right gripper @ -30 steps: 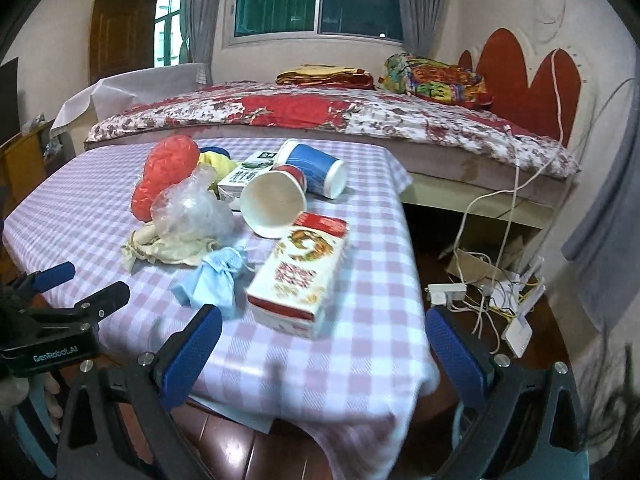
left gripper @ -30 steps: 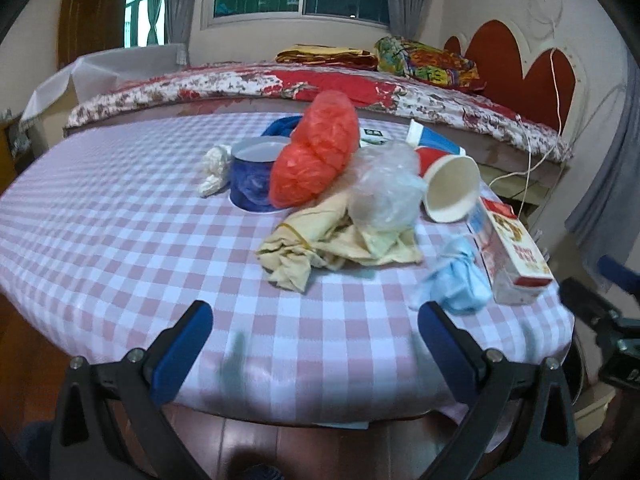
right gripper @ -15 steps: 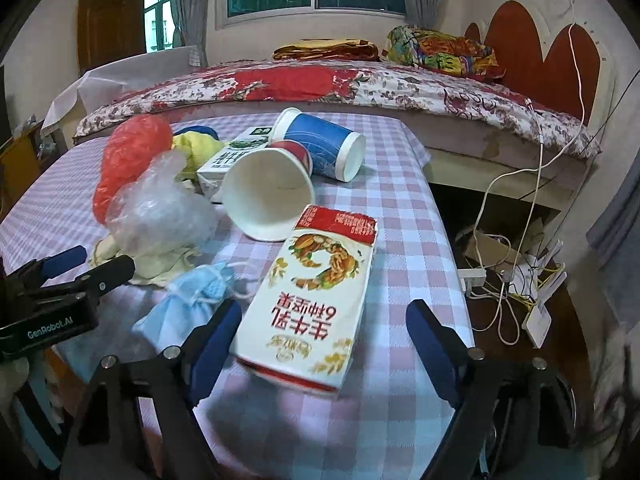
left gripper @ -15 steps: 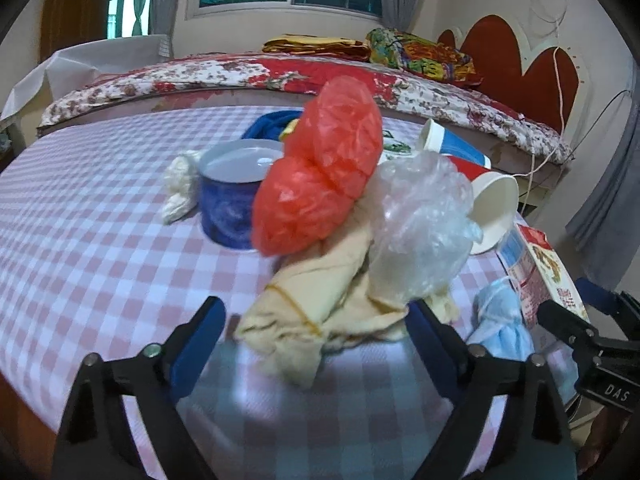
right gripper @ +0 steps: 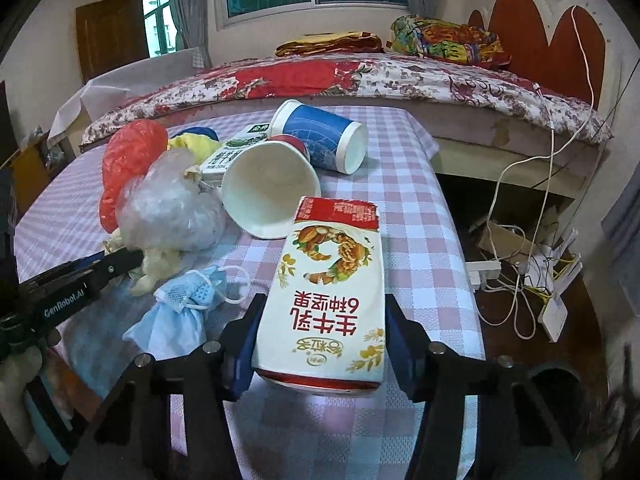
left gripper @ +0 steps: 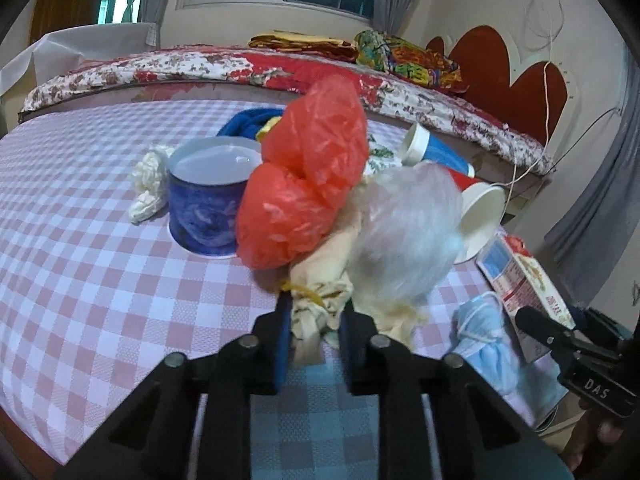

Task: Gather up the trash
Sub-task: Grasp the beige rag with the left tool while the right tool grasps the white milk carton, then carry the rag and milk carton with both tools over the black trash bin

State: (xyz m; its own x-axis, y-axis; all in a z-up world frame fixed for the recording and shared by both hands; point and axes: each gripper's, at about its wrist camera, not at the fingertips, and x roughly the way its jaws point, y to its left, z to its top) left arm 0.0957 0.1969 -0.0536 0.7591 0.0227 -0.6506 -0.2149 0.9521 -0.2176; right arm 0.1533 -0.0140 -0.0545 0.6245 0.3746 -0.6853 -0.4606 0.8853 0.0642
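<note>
Trash lies heaped on a pink-checked table (left gripper: 80,264). My left gripper (left gripper: 317,320) is shut on the near end of a crumpled yellowish cloth (left gripper: 320,280), under a red plastic bag (left gripper: 308,176) and a clear plastic bag (left gripper: 408,232). In the right wrist view my right gripper (right gripper: 320,344) straddles a white and red milk carton (right gripper: 328,280) lying flat. Its jaws are closing and both pads meet the carton's sides. A blue face mask (right gripper: 180,312) lies between the two grippers.
Two paper cups (right gripper: 268,188) (right gripper: 320,140) lie tipped over beyond the carton, beside a small box (right gripper: 232,152). A blue bowl (left gripper: 208,200) and a white knotted cloth (left gripper: 150,184) sit left of the heap. A bed (right gripper: 320,76) stands behind. Cables (right gripper: 520,272) lie on the floor to the right.
Both grippers moved forward over the table edge and closed. The left one took hold of the yellowish cloth. The right one came in around the milk carton.
</note>
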